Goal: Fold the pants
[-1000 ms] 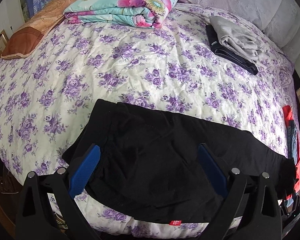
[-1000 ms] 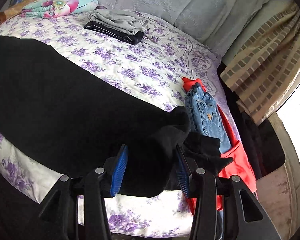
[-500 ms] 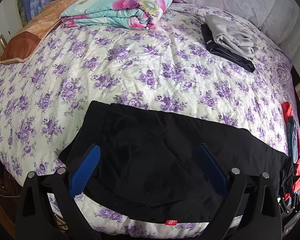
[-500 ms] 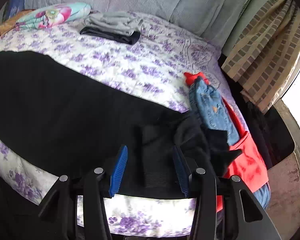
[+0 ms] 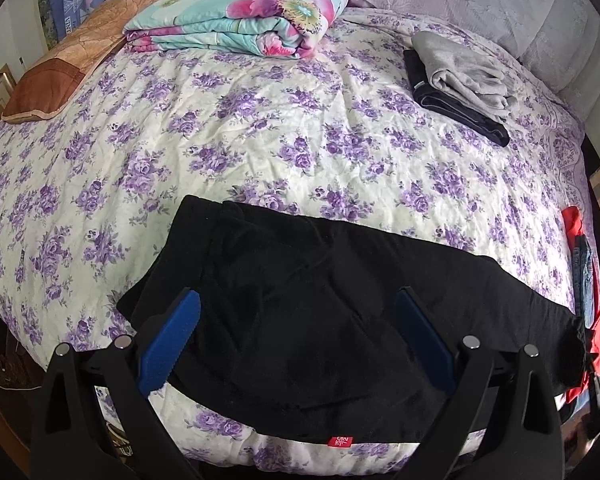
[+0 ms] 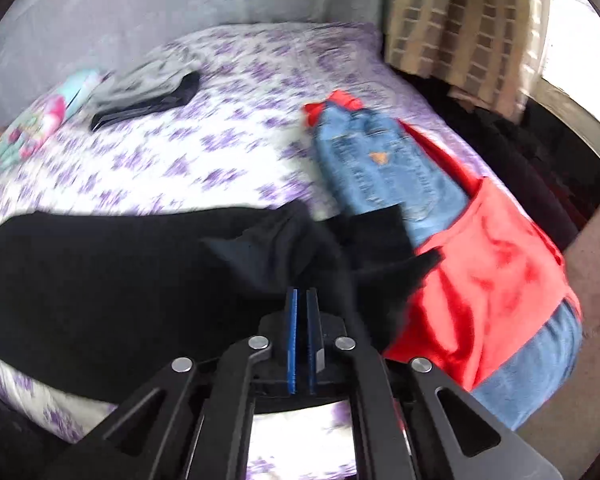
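Note:
Black pants (image 5: pixel 340 256) lie flat across the near edge of the bed, waist at the left, legs running right, a small red tag (image 5: pixel 341 441) at the hem nearest me. My left gripper (image 5: pixel 296 298) hangs open over the waist part, its blue pads wide apart and clear of the cloth. In the blurred right wrist view, my right gripper (image 6: pixel 301 294) is at the leg end of the pants (image 6: pixel 100 272). Its jaws are closing, the pads almost together, with bunched black cloth pinched at their tips.
The floral bedsheet (image 5: pixel 260 140) covers the bed. A folded flowered quilt (image 5: pixel 240 16) and an orange pillow (image 5: pixel 68 72) lie at the back left, folded grey and dark clothes (image 5: pixel 460 68) at the back right. Blue jeans (image 6: pixel 376 172) and a red garment (image 6: pixel 480 272) lie beside the leg end.
The right gripper's pads have come together on the pants' leg end, and it has rolled and swung toward the jeans. The left gripper has stayed still and open.

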Available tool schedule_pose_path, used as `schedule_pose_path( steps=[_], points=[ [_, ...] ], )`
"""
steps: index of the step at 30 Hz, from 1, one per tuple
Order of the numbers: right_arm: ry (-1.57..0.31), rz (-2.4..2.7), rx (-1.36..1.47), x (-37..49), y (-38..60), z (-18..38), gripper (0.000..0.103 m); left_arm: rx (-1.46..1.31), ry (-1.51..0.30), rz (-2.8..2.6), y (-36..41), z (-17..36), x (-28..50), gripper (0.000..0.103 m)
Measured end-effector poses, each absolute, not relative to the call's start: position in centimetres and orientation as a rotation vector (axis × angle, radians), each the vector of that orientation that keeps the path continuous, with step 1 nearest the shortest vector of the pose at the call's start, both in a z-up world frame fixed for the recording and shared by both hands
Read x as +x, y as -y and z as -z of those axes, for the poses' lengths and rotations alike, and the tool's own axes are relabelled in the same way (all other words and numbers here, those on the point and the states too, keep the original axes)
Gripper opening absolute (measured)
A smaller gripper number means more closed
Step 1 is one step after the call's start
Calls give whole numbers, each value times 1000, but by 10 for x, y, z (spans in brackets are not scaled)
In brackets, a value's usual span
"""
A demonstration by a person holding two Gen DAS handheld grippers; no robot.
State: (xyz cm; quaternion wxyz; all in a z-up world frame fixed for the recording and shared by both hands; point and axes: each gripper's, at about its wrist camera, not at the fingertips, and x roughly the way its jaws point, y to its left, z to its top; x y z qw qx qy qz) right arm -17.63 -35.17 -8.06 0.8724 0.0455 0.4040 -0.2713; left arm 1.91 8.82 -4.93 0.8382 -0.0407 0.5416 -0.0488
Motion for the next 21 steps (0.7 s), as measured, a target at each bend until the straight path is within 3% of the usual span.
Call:
schedule_pose_path(
  steps=[5,7,8,9,14,19,20,21],
  points=[
    [-765,827,307,-214,434,40,8,-87,-1168,124,-89,61,14,96],
    [-745,752,287,-220,418,28,25,-101,-1181,120,-92,66,11,96],
    [-749,691,243,-218,401,27,43,-107,-1187,115,-93,68,9,96],
    [-759,630,174,-212,380,28,46,-112,-1192,103,-95,71,7,96],
    [-900,296,-215,-163,280,84,45,-162,-1187,35,-97,71,-2,96],
    [-990,329,-302,-150,286,131,42,-168,-1172,-2,-69,56,-1,96],
    [-997,328,-284,-153,295,133,35,-148,-1169,2,-60,53,-1,96],
    [-1003,312,-284,-155,299,134,22,-116,-1166,0,-49,51,0,96]
  ],
)
